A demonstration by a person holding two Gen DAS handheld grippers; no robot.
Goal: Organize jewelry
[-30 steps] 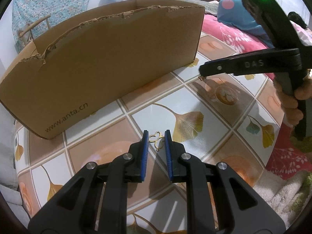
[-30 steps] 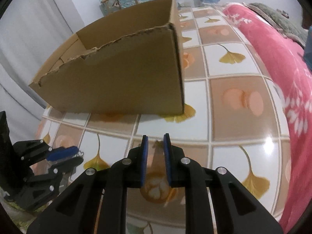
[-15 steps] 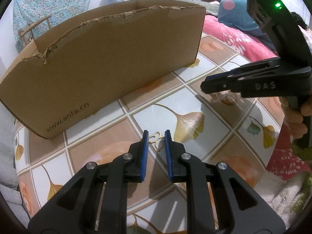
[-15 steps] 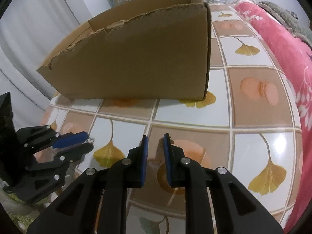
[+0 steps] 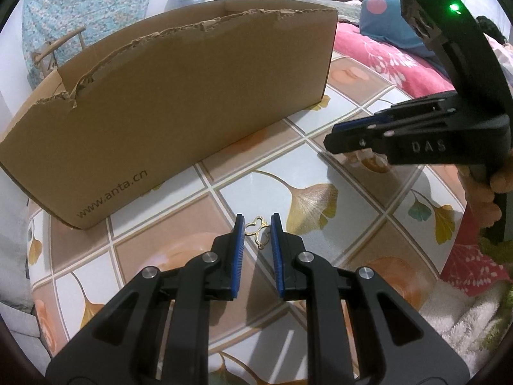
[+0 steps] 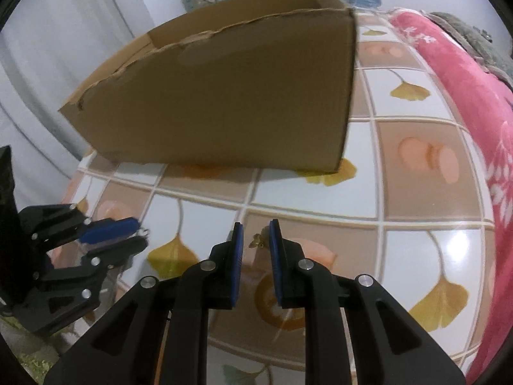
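The table [image 5: 346,211], covered in a glossy cloth of white and brown squares printed with ginkgo leaves, is carrying everything in view. A torn-edged cardboard box [image 5: 179,106], printed "www.anta.cn" on its long side, is standing open-topped toward the far side of the table, and a pink floral blanket [image 6: 474,102] is lying along the right edge.

The left gripper [image 5: 257,227] is hovering low over the cloth with its blue-padded fingers [image 5: 239,240] spread a little way apart. A small gold butterfly-shaped pendant [image 5: 259,228] is sitting in the gap between their tips; whether the pads are touching it cannot be told.

The right gripper [image 6: 256,229] is hanging above the table to the right of the left one, gripped by a hand [image 5: 493,192]. Its jaws are likewise standing slightly parted, and a tiny gold piece of jewelry [image 6: 257,241] is showing between the tips, seemingly lying on a brown square just beyond them. It is too small and blurred to name more exactly.
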